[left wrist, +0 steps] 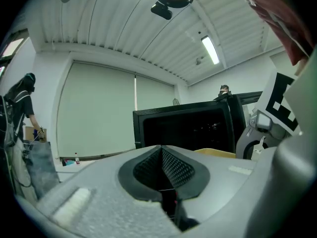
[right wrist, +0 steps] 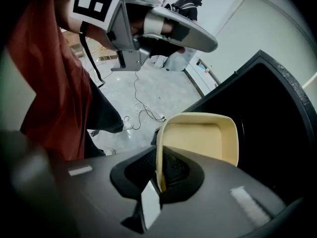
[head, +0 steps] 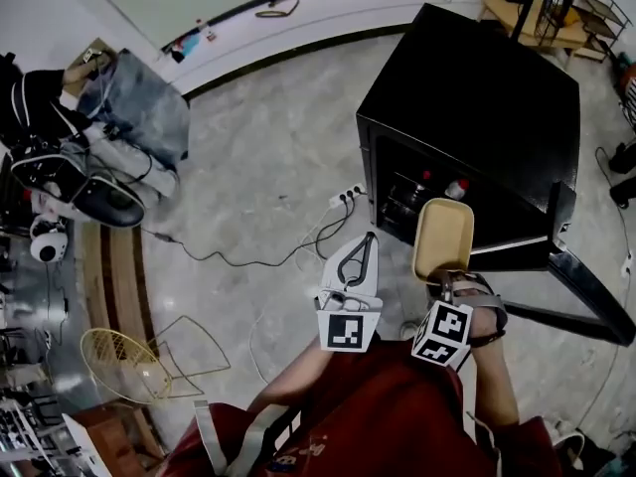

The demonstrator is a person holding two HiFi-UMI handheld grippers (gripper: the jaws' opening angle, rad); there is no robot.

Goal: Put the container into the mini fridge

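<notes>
A cream, shallow container [head: 443,238] hangs in front of the black mini fridge [head: 477,97], whose door [head: 586,291] stands open at the right. My right gripper [head: 449,280] is shut on the container's near rim. In the right gripper view the rim of the container [right wrist: 198,138] is pinched between the pads of my right gripper [right wrist: 159,176], with the dark fridge [right wrist: 277,113] just behind. My left gripper [head: 366,241] is beside the container on its left, shut and holding nothing. In its own view the left gripper [left wrist: 161,150] points at the fridge's open front [left wrist: 188,128].
Bottles with red caps [head: 437,182] stand inside the fridge. A power strip with cables [head: 343,199] lies on the floor left of the fridge. A wire basket [head: 124,361] and bags [head: 129,117] are at the left. A person [left wrist: 22,103] stands far left.
</notes>
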